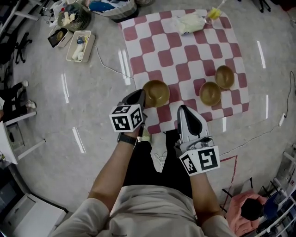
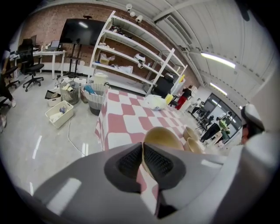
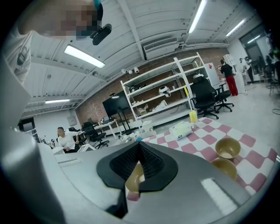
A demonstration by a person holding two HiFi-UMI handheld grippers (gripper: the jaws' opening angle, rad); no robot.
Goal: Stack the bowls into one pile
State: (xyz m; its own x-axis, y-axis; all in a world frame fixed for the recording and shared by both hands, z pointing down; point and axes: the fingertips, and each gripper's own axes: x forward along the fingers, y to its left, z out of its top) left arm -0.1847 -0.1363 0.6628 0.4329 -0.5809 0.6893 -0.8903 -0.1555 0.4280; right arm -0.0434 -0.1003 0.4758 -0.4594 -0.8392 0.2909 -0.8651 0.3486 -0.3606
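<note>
Three tan bowls stand apart on the red-and-white checked tablecloth: a near-left bowl, a middle bowl and a far-right bowl. My left gripper is shut, its tips right at the near-left bowl's left rim; I cannot tell whether they touch. In the left gripper view that bowl fills the space just behind the shut tips. My right gripper is shut and empty over the table's front edge, short of the middle bowl. The right gripper view shows the two right bowls.
A white packet and a yellow bottle lie at the table's far side. On the floor to the left are a white tray, a basket and a cable. A person crouches at the lower right.
</note>
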